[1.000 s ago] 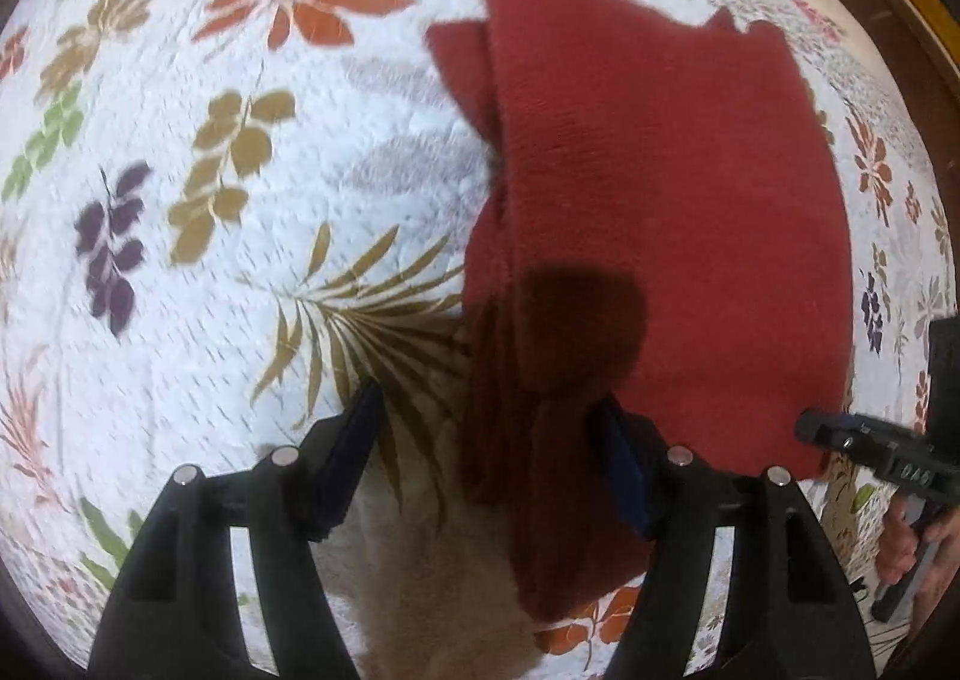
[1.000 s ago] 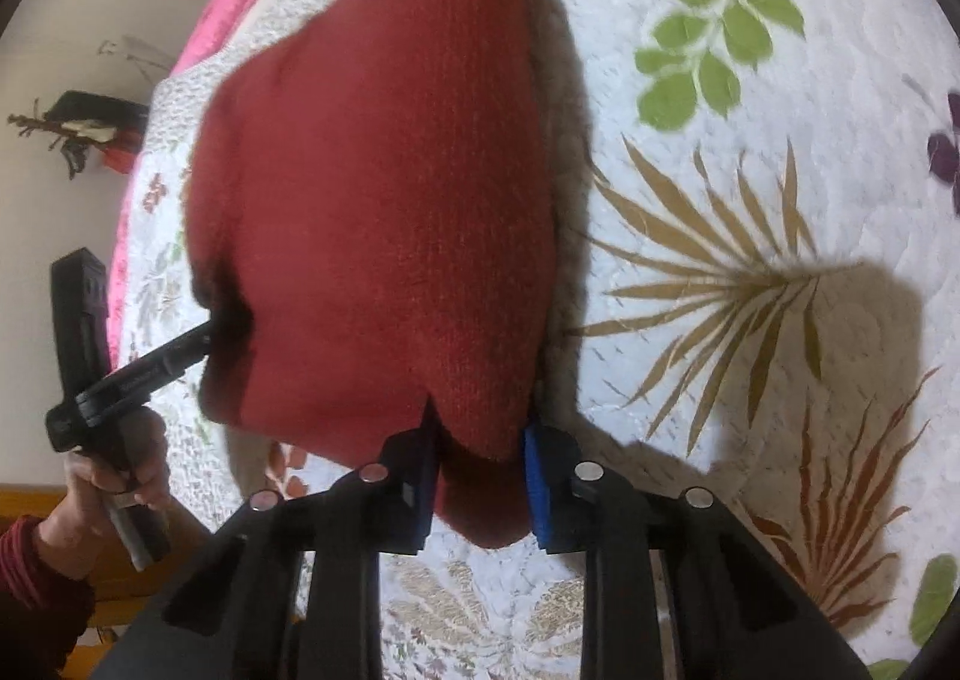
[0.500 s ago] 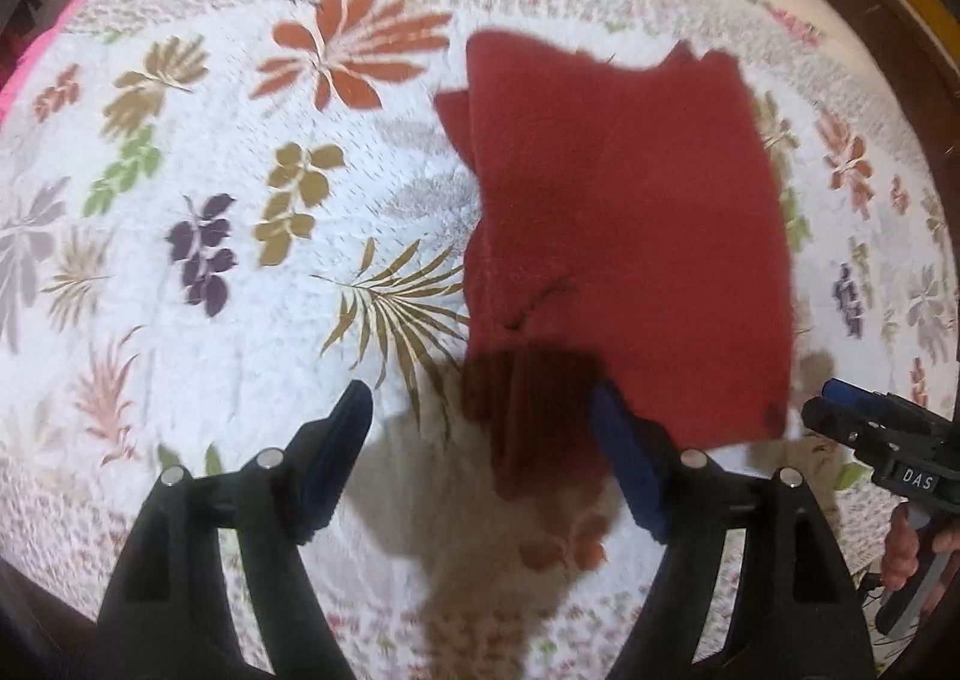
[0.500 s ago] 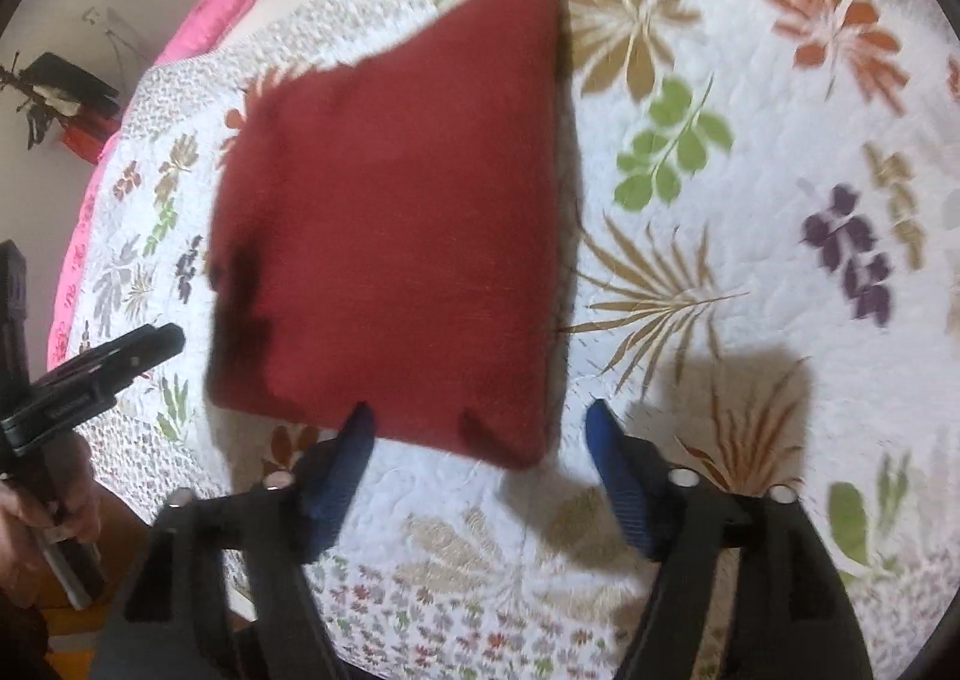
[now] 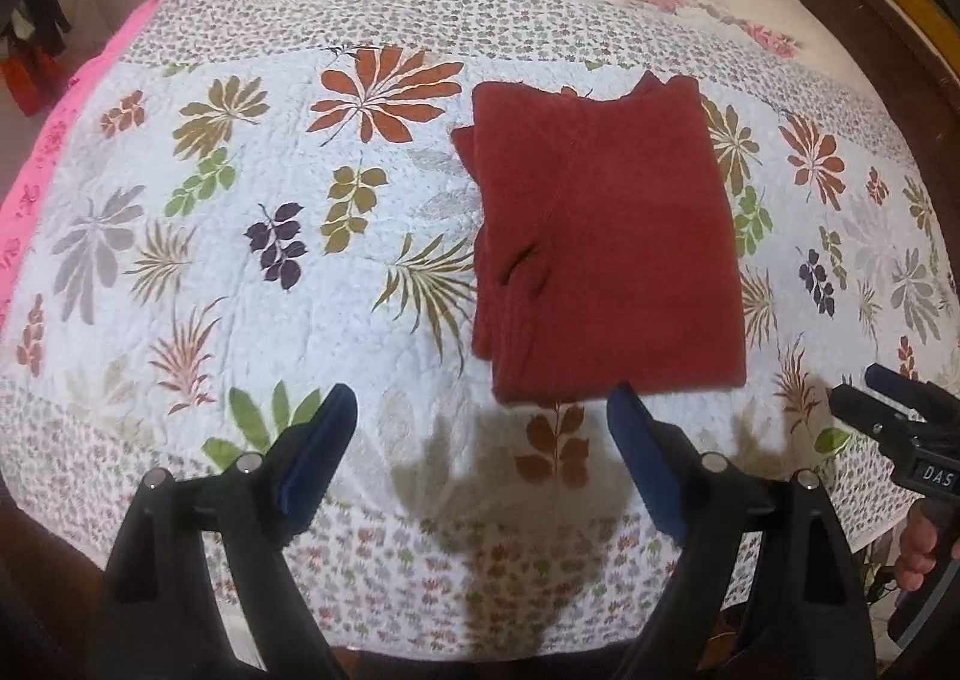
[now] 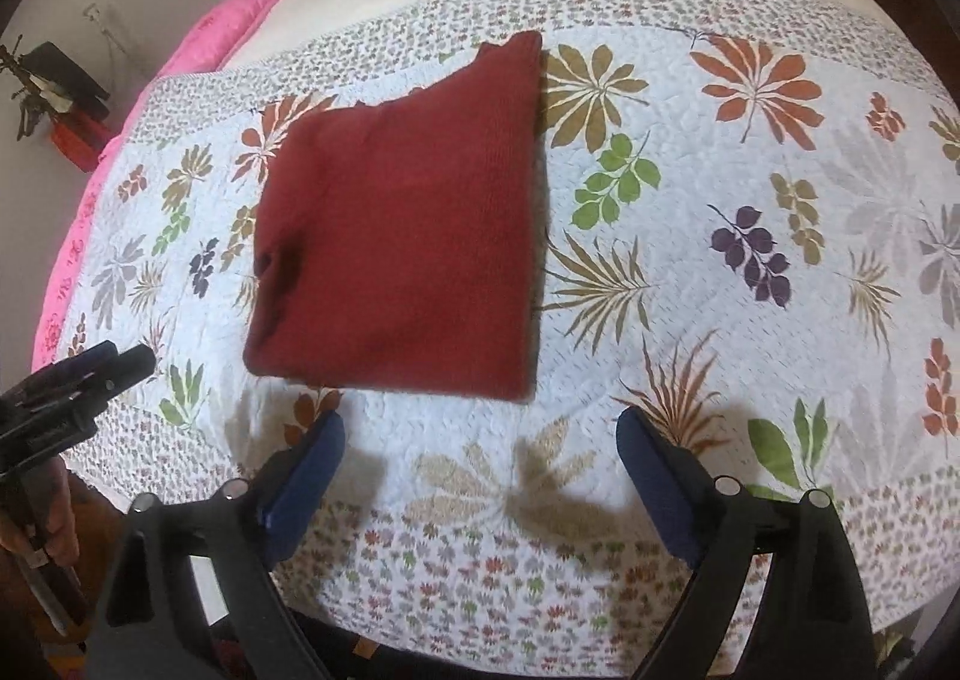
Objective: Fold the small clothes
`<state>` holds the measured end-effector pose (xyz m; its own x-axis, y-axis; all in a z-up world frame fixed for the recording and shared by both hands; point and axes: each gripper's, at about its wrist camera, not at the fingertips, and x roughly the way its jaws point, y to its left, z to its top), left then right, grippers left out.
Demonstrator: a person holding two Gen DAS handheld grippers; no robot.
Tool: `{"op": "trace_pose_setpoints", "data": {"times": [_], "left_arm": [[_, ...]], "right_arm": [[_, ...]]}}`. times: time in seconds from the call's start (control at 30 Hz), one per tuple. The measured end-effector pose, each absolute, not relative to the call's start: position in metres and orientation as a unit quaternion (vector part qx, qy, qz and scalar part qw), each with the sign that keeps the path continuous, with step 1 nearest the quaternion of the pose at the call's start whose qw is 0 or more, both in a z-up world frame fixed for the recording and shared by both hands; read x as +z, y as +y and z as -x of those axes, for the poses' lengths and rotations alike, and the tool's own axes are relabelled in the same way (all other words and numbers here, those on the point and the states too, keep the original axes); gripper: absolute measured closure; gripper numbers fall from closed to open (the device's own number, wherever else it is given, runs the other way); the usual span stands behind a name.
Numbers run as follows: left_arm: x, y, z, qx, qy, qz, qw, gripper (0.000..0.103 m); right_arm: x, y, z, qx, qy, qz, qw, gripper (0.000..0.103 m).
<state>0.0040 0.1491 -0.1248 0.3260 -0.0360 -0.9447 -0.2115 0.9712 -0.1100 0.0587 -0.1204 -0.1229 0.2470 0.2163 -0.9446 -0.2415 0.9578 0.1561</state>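
Leaf-printed white quilt [image 5: 252, 284] covers the bed. Nearest the camera, the left gripper [image 5: 480, 446] and right gripper [image 6: 480, 449] hang wide open and empty. Just beyond them lies the folded dark-red knitted garment [image 5: 612, 260], probably a sweater: soft, light, floppy, best pinched at its near corners.

Sweater [image 5: 606, 254] sits folded on my quilt [image 5: 252, 272], both grippers hanging just in front of its near edge.
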Motion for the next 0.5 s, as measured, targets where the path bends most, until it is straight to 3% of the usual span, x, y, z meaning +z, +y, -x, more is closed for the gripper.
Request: {"op": "trace_pose_setpoints", "data": {"times": [0.5], "left_arm": [[-0.081, 0.137, 0.026, 0.074, 0.576, 0.082, 0.81, 0.018]], "right_arm": [[-0.092, -0.111, -0.023, 0.143, 0.598, 0.003, 0.789, 0.007]]}}
